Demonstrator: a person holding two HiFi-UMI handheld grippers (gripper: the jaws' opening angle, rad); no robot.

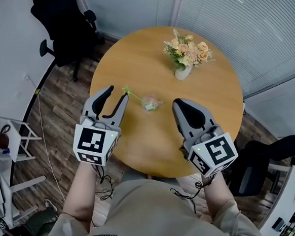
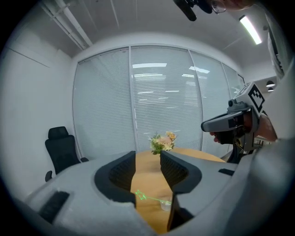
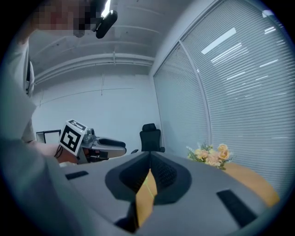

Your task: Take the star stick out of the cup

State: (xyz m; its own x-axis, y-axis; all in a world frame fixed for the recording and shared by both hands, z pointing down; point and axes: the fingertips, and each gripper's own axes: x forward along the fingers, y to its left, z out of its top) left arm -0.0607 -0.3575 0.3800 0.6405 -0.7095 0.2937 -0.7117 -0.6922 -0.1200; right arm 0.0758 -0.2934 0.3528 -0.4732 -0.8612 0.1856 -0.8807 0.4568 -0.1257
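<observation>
Left tongs [image 1: 116, 93]: jaws apart, nothing between the pads. Forearm stretched low over the round wooden desk [image 1: 149, 145], nose tipped slightly down.

Right tongs [image 1: 181, 106]: jaws together, empty, held about level; idle, I judge.

Thin green star-tipped stick [image 1: 134, 94] leans out of the small clear plastic cup [image 1: 151, 104]. Its star end sits just off the left tongs' tip, probably lined up for a pinch.

White vase of peach flowers [image 1: 185, 53] beyond, well apart.

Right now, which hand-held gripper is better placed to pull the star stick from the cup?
Left. The left hand-held gripper is open, the star stick close before its jaws; the right hand-held gripper is shut, beyond the cup.
</observation>
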